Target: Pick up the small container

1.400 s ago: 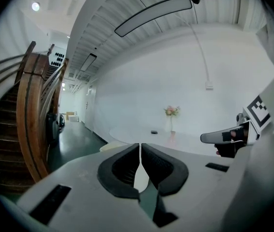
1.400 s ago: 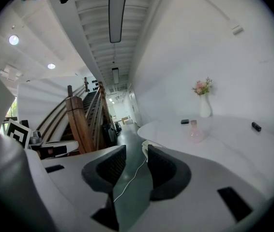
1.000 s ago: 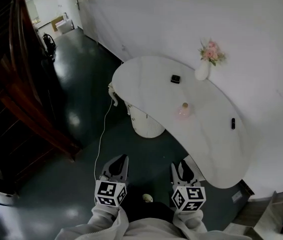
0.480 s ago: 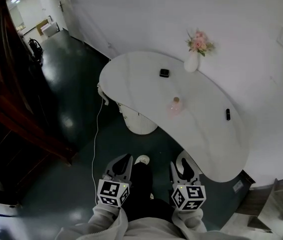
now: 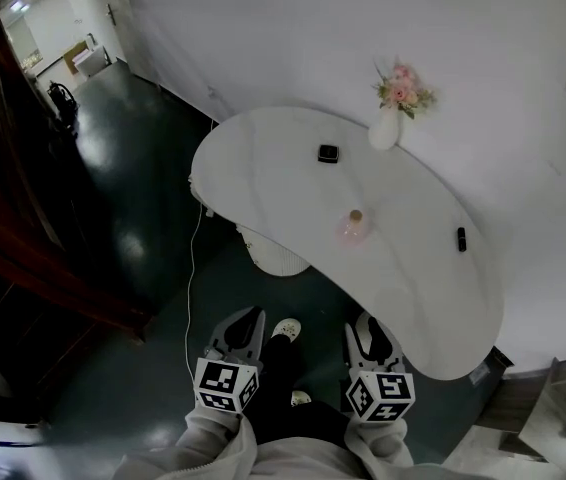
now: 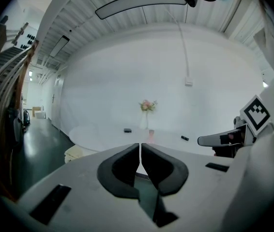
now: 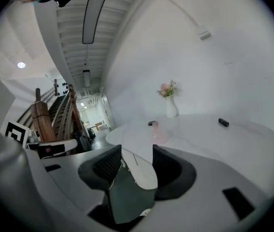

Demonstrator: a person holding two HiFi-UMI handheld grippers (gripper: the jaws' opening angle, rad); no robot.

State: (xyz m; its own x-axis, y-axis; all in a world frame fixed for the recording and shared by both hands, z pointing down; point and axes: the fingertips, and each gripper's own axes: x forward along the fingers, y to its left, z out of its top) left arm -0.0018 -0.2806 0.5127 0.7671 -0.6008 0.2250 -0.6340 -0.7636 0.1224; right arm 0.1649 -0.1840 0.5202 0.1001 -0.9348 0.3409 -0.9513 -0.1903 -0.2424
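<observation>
- Where's the small container (image 5: 355,226)?
- Mid table (image 5: 263,168). The vase (image 5: 386,128) is behind it, the black box (image 5: 328,153) back-left and the black bar (image 5: 461,239) to the right.
- Your jaws?
- On the left gripper (image 5: 243,316) they're together. On the right gripper (image 5: 366,320) they're apart, just been opening, empty. Both are short of the table.

Place: an indoor hall, looking like a lobby or showroom.
Walls: a plain white wall (image 5: 363,28) is sweeping behind a curved white table (image 5: 263,168).
Decor: a white vase (image 5: 384,131) of pink flowers (image 5: 400,86) is standing on the table.
Floor: a dark glossy floor (image 5: 133,218) is reflecting lights.
Stairs: a wooden staircase (image 5: 23,248) is rising at the left.
Ceiling: a long strip light (image 6: 142,4) is hanging overhead.
</observation>
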